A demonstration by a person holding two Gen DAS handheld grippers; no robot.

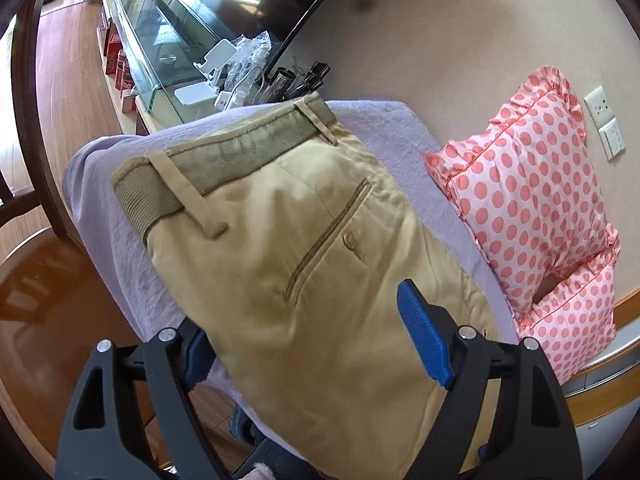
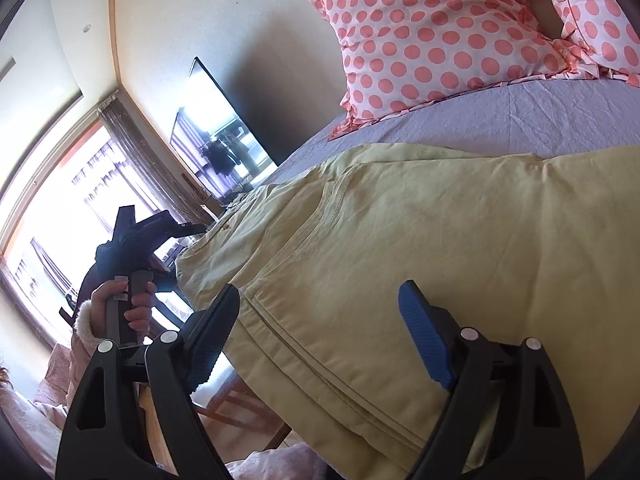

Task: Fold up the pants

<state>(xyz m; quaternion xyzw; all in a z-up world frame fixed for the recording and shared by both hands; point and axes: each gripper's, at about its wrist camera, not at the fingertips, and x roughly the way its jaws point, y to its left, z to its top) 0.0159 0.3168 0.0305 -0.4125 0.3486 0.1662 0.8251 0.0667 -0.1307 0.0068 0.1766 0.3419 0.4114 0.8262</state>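
Khaki pants (image 1: 304,240) lie flat on a lavender-covered surface (image 1: 104,216), waistband with belt loops at the far end, back pocket and button facing up. My left gripper (image 1: 308,340) is open, its blue-padded jaws straddling the near edge of the pants, left pad partly under the cloth edge. In the right wrist view the same pants (image 2: 400,240) look pale yellow, stacked in layers along the near edge. My right gripper (image 2: 316,332) is open over that layered edge. The left gripper (image 2: 136,236), held by a hand, shows at the pants' far left end.
A pink polka-dot pillow (image 1: 532,204) rests on the lavender cover (image 2: 520,112) against the wall, also in the right wrist view (image 2: 440,36). A glass-topped cabinet with clutter (image 1: 180,64) and a TV (image 2: 216,128) stand beyond. Wooden floor (image 1: 40,280) lies at left.
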